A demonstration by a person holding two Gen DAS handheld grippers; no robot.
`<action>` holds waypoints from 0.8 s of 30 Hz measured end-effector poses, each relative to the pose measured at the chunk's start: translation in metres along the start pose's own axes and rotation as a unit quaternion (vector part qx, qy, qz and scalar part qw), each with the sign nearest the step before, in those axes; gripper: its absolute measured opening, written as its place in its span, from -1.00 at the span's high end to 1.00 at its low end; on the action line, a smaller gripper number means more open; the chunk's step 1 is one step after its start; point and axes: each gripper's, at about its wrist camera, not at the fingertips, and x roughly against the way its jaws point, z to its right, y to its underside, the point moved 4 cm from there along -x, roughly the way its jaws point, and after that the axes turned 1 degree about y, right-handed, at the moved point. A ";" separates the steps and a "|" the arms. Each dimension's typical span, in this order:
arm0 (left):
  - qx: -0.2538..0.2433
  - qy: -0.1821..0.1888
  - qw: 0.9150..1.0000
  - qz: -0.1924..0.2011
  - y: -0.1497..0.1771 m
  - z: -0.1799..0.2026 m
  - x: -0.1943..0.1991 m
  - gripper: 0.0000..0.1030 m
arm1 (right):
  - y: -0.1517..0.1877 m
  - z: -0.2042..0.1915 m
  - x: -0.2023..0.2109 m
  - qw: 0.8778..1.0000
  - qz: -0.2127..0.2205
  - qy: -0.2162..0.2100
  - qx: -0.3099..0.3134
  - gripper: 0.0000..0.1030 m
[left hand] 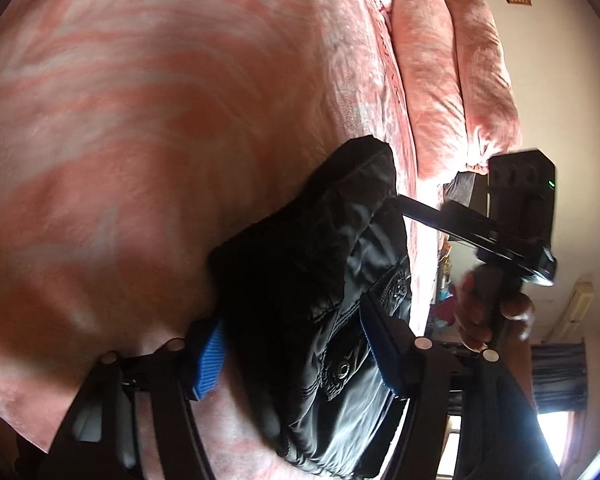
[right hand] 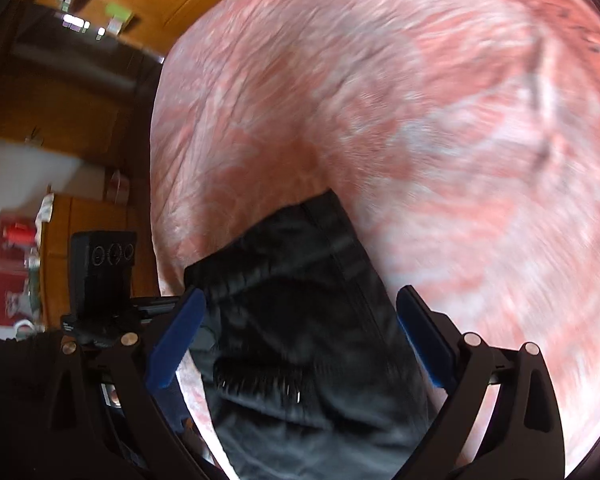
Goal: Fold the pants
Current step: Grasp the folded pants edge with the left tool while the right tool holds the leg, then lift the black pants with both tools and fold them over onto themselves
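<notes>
One pair of black pants (left hand: 324, 280) lies folded into a compact bundle on the pink patterned bedspread (left hand: 140, 120), and we see it low and centre in both wrist views. From the left wrist camera the bundle runs from 12 o'clock down to 6 o'clock between our fingers, with snap buttons and stitched seams showing near the bottom.

We hold the left gripper (left hand: 296, 356) partly spread, and the fabric sits between its blue pads (left hand: 210, 364). The right pad is against the cloth, while the left pad sits at the bundle's edge; we cannot tell if it presses.

Our right gripper (right hand: 300, 344) stands wide, with blue pads (right hand: 176, 340) at 9 and 3 o'clock of the pants (right hand: 300, 300), straddling them with clear gaps on both sides. That view is motion-blurred.

In the left view the right gripper (left hand: 404, 202) comes in at 3 o'clock, gripped by a hand (left hand: 488, 312), its finger tip over the bundle's far edge. Two pink pillows (left hand: 452, 80) sit at 1 o'clock beyond the bedspread. Wooden cabinets (right hand: 80, 100) show at 10 o'clock in the right view.
</notes>
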 end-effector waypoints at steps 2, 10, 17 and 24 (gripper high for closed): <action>0.009 0.005 1.000 0.005 0.000 -0.003 0.001 -0.27 | -0.005 0.000 -0.009 1.000 -0.014 -0.006 0.007 -0.87; -0.010 -0.012 1.000 0.024 0.006 -0.005 0.009 0.36 | -0.008 -0.006 -0.023 0.999 -0.042 0.006 0.027 -0.13; -0.110 -0.027 0.992 0.060 0.024 0.047 0.037 0.41 | 0.010 -0.031 0.043 0.998 -0.004 0.036 0.044 0.24; -0.200 -0.025 0.976 0.081 0.051 0.107 0.062 0.42 | 0.042 -0.061 0.110 0.994 0.031 0.089 0.051 0.25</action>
